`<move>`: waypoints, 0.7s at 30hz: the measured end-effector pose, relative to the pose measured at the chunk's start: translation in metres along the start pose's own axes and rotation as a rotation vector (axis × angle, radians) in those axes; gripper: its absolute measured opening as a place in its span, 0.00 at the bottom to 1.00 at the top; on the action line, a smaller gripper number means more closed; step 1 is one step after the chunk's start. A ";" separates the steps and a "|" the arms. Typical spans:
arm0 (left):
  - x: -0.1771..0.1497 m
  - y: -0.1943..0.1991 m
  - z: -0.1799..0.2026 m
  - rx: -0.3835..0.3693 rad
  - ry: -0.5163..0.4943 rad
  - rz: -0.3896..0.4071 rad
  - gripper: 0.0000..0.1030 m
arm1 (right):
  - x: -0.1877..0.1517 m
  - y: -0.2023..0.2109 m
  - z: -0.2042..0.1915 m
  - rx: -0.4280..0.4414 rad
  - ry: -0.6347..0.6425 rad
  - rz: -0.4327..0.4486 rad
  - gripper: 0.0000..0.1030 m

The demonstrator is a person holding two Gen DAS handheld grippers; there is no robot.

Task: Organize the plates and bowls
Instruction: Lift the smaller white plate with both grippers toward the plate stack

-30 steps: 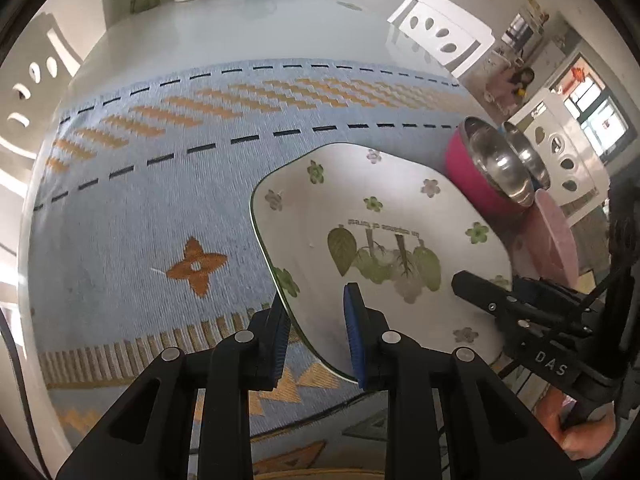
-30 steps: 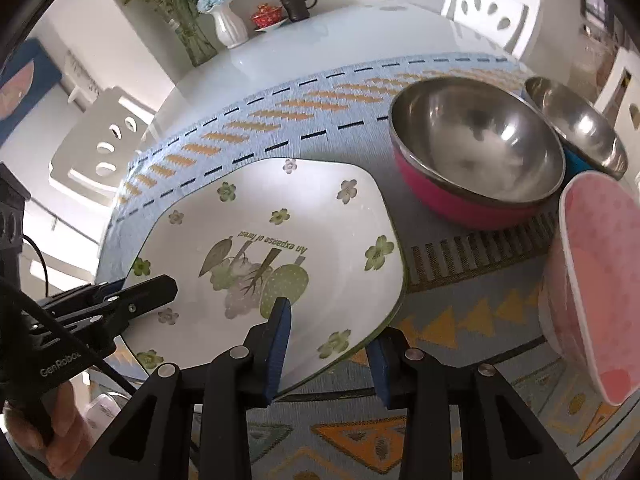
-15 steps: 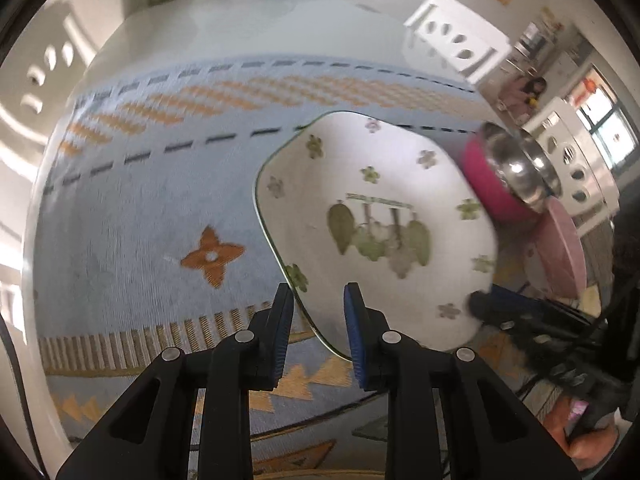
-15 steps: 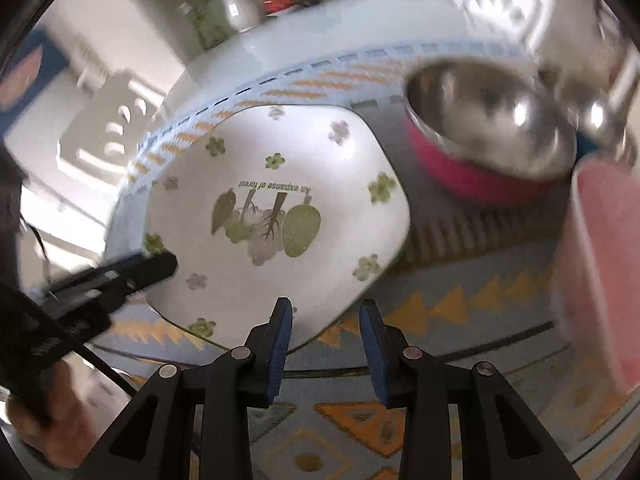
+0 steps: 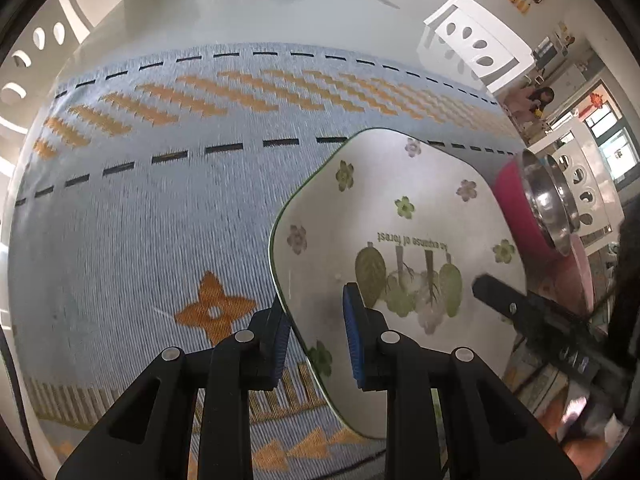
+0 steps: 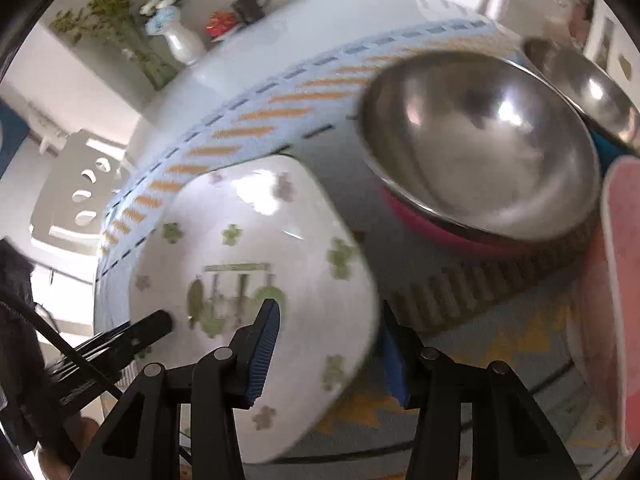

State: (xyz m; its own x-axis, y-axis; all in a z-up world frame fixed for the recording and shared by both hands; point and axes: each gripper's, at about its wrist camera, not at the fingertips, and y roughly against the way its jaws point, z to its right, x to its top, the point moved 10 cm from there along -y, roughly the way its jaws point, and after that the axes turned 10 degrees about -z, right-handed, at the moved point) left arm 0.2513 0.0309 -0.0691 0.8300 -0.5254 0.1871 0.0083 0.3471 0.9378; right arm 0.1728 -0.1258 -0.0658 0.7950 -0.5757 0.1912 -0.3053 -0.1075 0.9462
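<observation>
— Woven blue-and-orange cloth [image 5: 160,216] covers the near part of a pale round table [image 5: 240,4], with white cut-out chairs around it. What do the claws have?

— The left gripper [image 5: 316,336] is nearly closed, its two blue pads pinching the near edge of the white flowered plate [image 5: 404,216], one pad over the rim and one under it.

— And the other?

— The right gripper [image 6: 328,356] straddles the opposite edge of the same plate [image 6: 256,232]. Its jaws have just been opening; the rim sits between them, but the pads look slack on it, and blur hides whether either one touches.

— Where are the bowls?

— Ahead and to the right of the right gripper stands a steel bowl with a pink outside [image 6: 480,148], just beyond the plate. A second steel bowl [image 6: 588,88] sits behind it, farther right. A pink plate [image 6: 624,300] fills the far right edge, standing on edge as seen here.

— Anything beyond?

— At the table's far end, a white vase of flowers [image 6: 180,40], a dark teapot [image 6: 250,4] and something red beside it.
</observation>
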 end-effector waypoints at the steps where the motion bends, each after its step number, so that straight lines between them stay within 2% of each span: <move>1: 0.001 0.000 -0.002 -0.008 0.007 0.000 0.21 | -0.002 0.002 -0.002 -0.012 0.004 0.009 0.41; 3: 0.006 0.001 -0.008 -0.031 0.025 0.000 0.21 | -0.010 0.011 -0.006 0.022 -0.019 0.030 0.41; 8: 0.010 0.012 -0.016 -0.009 -0.006 -0.006 0.21 | -0.044 0.022 -0.036 0.000 0.061 0.018 0.41; 10: 0.008 0.014 -0.015 -0.004 -0.018 -0.013 0.23 | -0.054 0.018 -0.037 0.021 0.059 -0.021 0.41; 13: 0.002 0.012 -0.013 -0.008 -0.029 -0.040 0.23 | -0.064 0.005 -0.018 0.024 0.008 -0.112 0.41; 16: -0.003 0.005 -0.011 -0.004 -0.037 -0.065 0.23 | -0.051 0.010 0.002 0.027 -0.038 -0.085 0.41; 21: -0.006 -0.001 -0.010 -0.009 -0.021 -0.079 0.23 | -0.022 0.006 -0.001 0.060 0.038 -0.047 0.41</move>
State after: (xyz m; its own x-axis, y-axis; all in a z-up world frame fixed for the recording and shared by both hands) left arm 0.2518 0.0414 -0.0739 0.8149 -0.5673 0.1187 0.0785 0.3109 0.9472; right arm 0.1536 -0.1129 -0.0637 0.8283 -0.5376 0.1577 -0.2969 -0.1824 0.9373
